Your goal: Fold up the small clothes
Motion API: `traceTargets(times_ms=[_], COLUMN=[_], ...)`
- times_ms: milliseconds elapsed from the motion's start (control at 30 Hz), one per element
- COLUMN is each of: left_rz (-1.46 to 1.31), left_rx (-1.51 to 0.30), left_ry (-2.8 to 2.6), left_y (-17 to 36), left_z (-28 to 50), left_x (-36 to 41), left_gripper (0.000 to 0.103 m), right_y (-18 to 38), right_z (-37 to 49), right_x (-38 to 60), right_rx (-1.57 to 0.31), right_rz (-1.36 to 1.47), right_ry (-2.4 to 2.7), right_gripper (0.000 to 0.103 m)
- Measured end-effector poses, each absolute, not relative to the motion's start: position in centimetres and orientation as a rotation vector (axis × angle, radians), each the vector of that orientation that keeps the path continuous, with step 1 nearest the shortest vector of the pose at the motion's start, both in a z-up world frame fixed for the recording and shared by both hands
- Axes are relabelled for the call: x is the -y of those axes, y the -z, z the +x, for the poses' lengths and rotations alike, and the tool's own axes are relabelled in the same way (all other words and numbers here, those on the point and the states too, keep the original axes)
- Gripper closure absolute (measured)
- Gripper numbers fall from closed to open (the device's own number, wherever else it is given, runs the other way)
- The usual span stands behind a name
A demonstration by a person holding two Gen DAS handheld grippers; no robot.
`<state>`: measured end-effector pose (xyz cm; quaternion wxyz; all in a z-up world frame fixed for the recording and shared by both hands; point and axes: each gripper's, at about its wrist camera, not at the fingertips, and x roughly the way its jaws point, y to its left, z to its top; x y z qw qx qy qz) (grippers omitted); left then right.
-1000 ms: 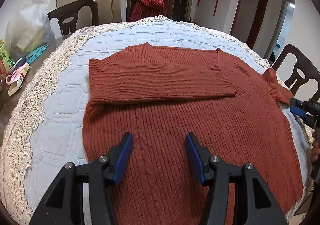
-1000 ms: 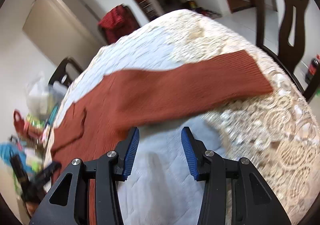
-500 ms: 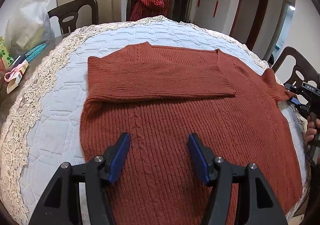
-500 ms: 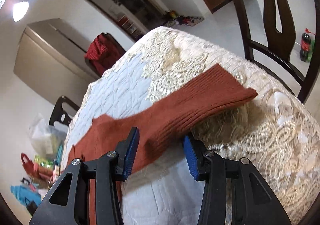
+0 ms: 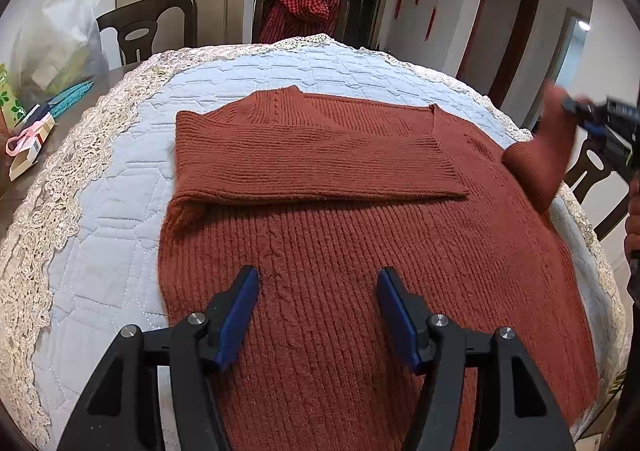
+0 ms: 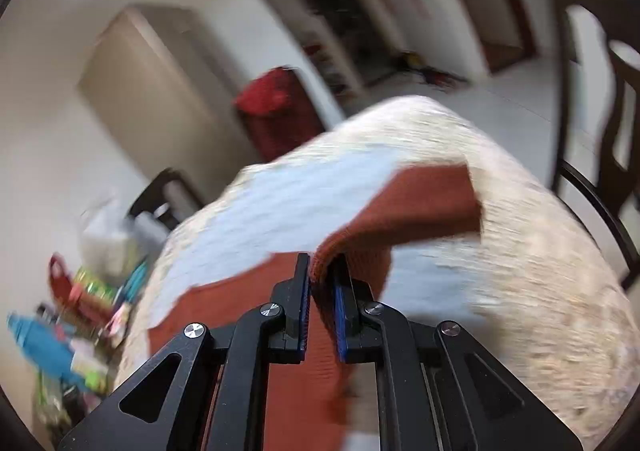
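A rust-red knit sweater point(image 5: 360, 235) lies flat on the quilted table cover point(image 5: 120, 179), one sleeve folded across its chest point(image 5: 312, 159). My left gripper point(image 5: 318, 303) is open, hovering over the sweater's lower body. My right gripper point(image 6: 322, 283) is shut on the other sleeve point(image 6: 420, 207) and holds it lifted off the table; in the left wrist view that sleeve point(image 5: 548, 147) hangs raised at the sweater's right edge. The right wrist view is motion-blurred.
Dark wooden chairs stand around the round table point(image 5: 144, 31), one with a red checked garment point(image 5: 304, 7) draped on it. A plastic bag point(image 5: 56, 39) and small boxes point(image 5: 28, 147) sit at the table's far left. A lace border point(image 5: 52, 191) rims the cover.
My right gripper closed on the outstretched sleeve and lifted it off the table, swinging inward. My left gripper stayed open over the sweater, shifting only slightly.
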<state>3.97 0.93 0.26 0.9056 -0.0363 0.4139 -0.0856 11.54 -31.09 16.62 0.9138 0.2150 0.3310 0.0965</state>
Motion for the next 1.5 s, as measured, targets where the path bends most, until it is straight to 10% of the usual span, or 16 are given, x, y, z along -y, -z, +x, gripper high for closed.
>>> traceTargets(times_ms=[367,867,1067,1333,1500], left_rz=[-0.122,-0.096,-0.036,-0.038,-0.032], left_rx=[-0.825,-0.867,-0.890,-0.884,-0.805], left_ry=[0.214,0.357,0.364,0.381,0.393], left_y=[-2.3,-2.6,-1.3,-1.6,-4.0], left_z=[3.5,11.4,12.5,13.8,13.4], left_x=[-2.6,2.3,4.0,4.7,4.7], left_gripper=[0.039,0.045,0.056,0.096,0.097], right_y=[-12.0,-8.6,-9.7,-9.1,-9.3], right_z=[11.8,11.6,11.2,14.5,14.8], right_x=[16.9,27.2,28.1,29.6,30.3], right_rx=[-0.913,-0.972,-0.916,-0.916,-0.916], right_rz=[0.147,0.229,0.265,0.264,0.253], right_ry=[-0.585,-0.249,-0.273,-0.203,-0.185], right_gripper=[0.079,0.072,0.081,0.081,0.081])
